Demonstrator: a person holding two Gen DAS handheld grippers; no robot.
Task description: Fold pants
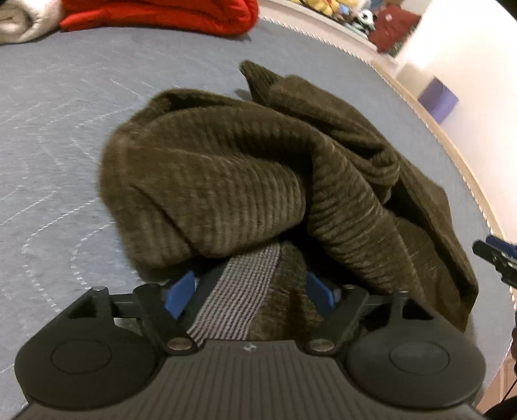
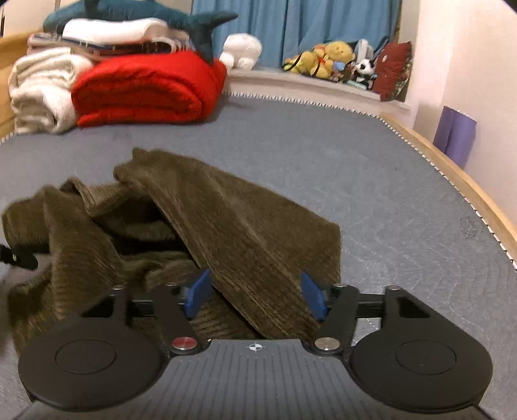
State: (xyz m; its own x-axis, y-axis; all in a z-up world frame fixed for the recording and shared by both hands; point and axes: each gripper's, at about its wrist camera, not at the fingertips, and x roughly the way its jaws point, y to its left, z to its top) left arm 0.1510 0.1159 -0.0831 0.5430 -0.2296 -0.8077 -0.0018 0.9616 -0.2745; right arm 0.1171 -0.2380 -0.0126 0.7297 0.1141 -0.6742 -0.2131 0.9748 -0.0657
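Left gripper (image 1: 252, 292): black housing, blue pads; jaws stand wide, with a strip of grey-and-white striped lining and brown cloth lying between the pads, neither visibly pressed.

Right gripper (image 2: 255, 295): same build; jaws apart, a flat fold of brown cloth running between the blue pads, no squeeze visible.

Pants (image 1: 274, 181): olive-brown corduroy, ribbed and soft, heaped in a crumpled mound on the bed just ahead of both grippers. Left view shows rounded, bulging folds and the striped inner lining; right view shows one flatter panel draped over a dark hollow.

Mattress (image 2: 371, 181): blue-grey quilted cover with curved stitching, zigzag-trimmed edge, pale wooden frame beside it.

Far end of the bed, right view fullest: red blanket (image 2: 145, 90), thick and folded; cream towels (image 2: 42, 87), rolled; a stack of folded linen with a dark teal plush shark (image 2: 194, 26) on top; a white plush beside it.

Ledge beyond: a row of stuffed toys (image 2: 332, 59), yellow ones and a panda, a dark red cushion (image 2: 394, 68), blue curtain (image 2: 290, 26) behind.

Purple box (image 2: 455, 135) by the pale wall.

Right view alone: shark, curtain.
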